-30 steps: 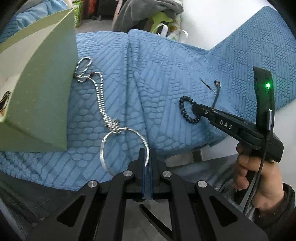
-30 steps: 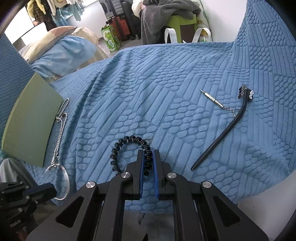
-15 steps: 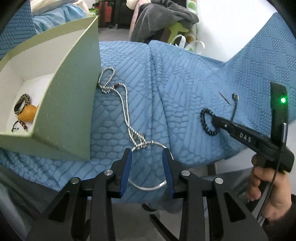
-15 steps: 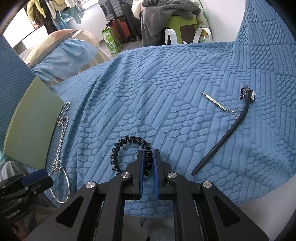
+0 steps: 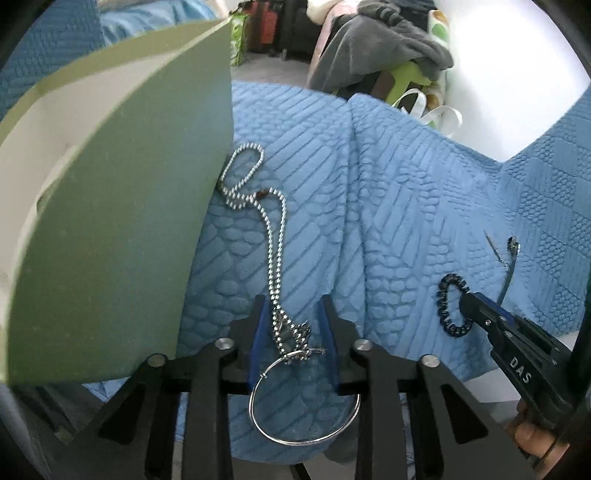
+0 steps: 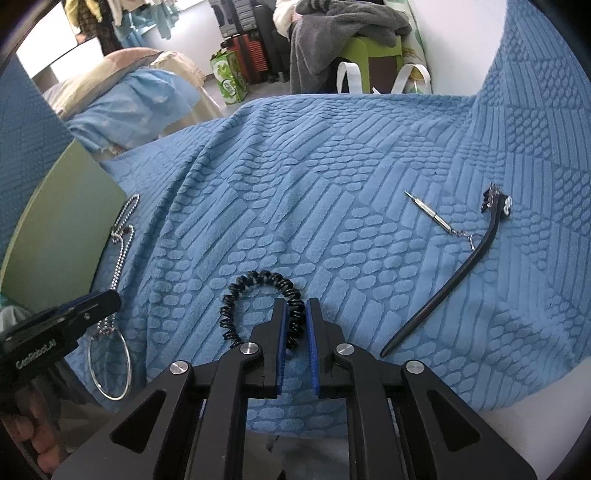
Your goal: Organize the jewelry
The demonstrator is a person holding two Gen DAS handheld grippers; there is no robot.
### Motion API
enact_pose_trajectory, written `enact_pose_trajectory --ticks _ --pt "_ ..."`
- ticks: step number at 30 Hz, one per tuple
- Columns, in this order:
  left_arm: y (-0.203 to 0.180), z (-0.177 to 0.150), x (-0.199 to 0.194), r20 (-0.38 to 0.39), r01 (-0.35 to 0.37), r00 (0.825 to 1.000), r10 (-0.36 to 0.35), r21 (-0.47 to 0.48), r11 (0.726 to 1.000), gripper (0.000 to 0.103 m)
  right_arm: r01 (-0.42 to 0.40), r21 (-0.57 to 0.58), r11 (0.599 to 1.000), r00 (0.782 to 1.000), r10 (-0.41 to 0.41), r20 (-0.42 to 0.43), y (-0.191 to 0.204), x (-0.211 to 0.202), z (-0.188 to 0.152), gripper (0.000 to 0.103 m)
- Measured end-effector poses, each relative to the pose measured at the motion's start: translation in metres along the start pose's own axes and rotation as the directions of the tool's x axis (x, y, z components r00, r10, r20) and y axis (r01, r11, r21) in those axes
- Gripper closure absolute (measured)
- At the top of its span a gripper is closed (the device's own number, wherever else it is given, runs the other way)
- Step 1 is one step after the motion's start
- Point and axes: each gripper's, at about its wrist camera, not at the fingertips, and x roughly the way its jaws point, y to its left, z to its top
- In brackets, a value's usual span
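Observation:
A silver ball-chain necklace [image 5: 275,254] with a large silver ring [image 5: 304,402] lies on the blue quilted cover beside a green box [image 5: 122,229]. My left gripper [image 5: 293,306] is open, its fingers either side of the chain just above the ring. It shows at the left of the right wrist view [image 6: 88,308], with the ring [image 6: 110,365] below it. My right gripper [image 6: 296,314] is shut on a black coiled bracelet [image 6: 258,295], which rests on the cover. The bracelet also shows in the left wrist view [image 5: 448,310].
A black hair stick [image 6: 450,273] with a small metal pin [image 6: 428,214] on a chain lies on the cover to the right. The cover's front edge drops off just below both grippers. A chair with grey clothes [image 6: 343,33] stands behind.
My left gripper opened and moved forward over the necklace, so its fingers now straddle the chain above the ring. The right gripper stayed shut on the bracelet, barely moving.

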Motion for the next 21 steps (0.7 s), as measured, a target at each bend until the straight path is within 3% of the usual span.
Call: enact_pose_trajectory --ticks 3,12,14,19,21 --pt "0.004 0.001 0.000 0.004 0.005 1.000 -0.005 -0.003 1.000 0.097 0.013 -0.030 0.999 1.000 -0.013 0.001 0.004 0.001 0.001 0.086" --pt "-0.004 0.015 -0.032 0.087 0.090 0.992 -0.092 0.024 0.996 0.099 0.081 -0.106 0.991 0.997 -0.080 0.014 0.014 0.008 0.004 0.083" --pt "-0.004 0.020 -0.040 0.093 0.107 0.990 -0.108 0.024 0.994 0.099 0.076 -0.102 0.992 0.997 -0.075 0.013 0.014 0.008 0.005 0.095" --pt "-0.005 0.031 -0.056 0.120 0.143 0.982 -0.146 0.029 0.989 0.101 0.043 -0.060 0.997 0.999 -0.043 -0.003 0.011 0.005 0.009 0.097" --pt "-0.005 0.035 -0.063 0.126 0.164 0.978 -0.167 0.033 0.986 0.101 0.030 -0.051 0.998 0.999 -0.029 0.027 0.013 -0.004 0.013 0.097"
